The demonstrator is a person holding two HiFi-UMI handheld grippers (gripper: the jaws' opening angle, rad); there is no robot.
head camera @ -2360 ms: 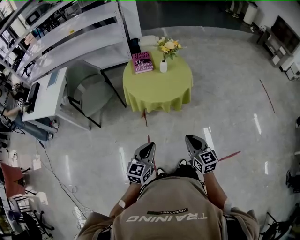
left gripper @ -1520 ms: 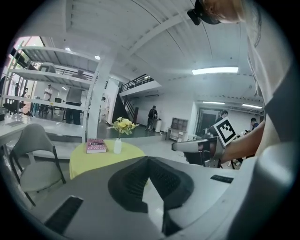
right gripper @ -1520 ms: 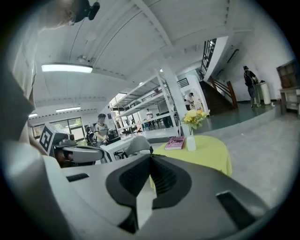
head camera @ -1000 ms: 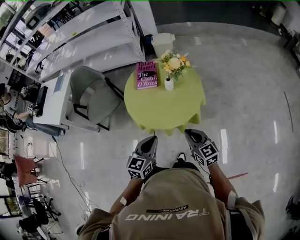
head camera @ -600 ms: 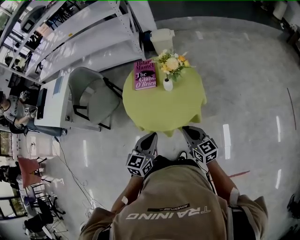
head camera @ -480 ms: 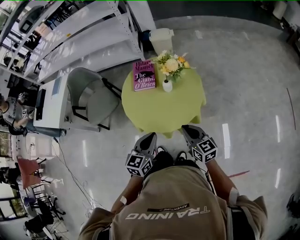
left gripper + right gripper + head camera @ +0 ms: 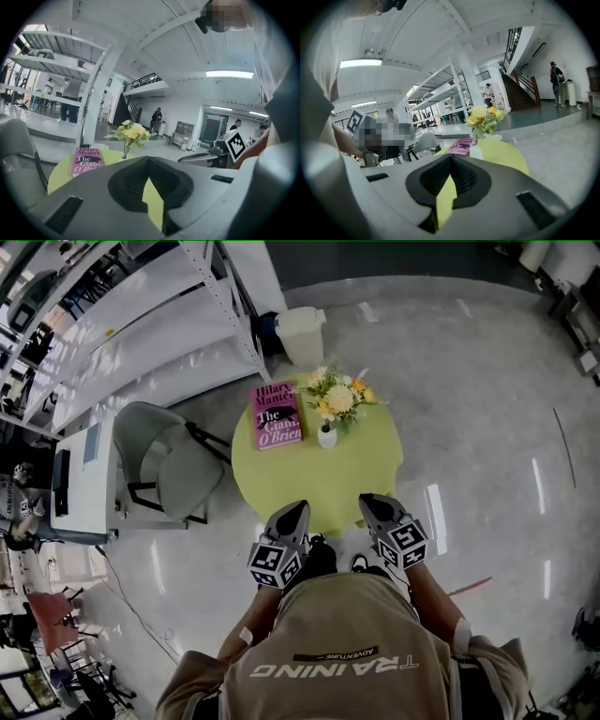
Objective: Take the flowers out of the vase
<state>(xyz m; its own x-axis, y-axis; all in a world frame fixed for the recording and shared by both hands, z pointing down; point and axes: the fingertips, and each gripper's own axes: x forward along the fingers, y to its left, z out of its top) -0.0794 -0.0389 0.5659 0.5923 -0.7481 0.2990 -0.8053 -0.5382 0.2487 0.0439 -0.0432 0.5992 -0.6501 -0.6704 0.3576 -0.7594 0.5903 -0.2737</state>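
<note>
At twelve o'clock on the green table [image 7: 309,486], the flowers [image 7: 336,399] sit untouched in the vase [image 7: 326,437], nothing lifted yet, while left gripper [image 7: 292,514] and right gripper [image 7: 371,504], jaws together and empty, hover at six.

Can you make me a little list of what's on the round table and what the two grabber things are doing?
table: round, with a yellow-green cloth
vase: small, white, upright
flowers: yellow and white, in the vase
book: pink, lying flat, left of the vase in the head view
left gripper: shut, empty, by the table's near edge
right gripper: shut, empty, by the table's near edge
</note>
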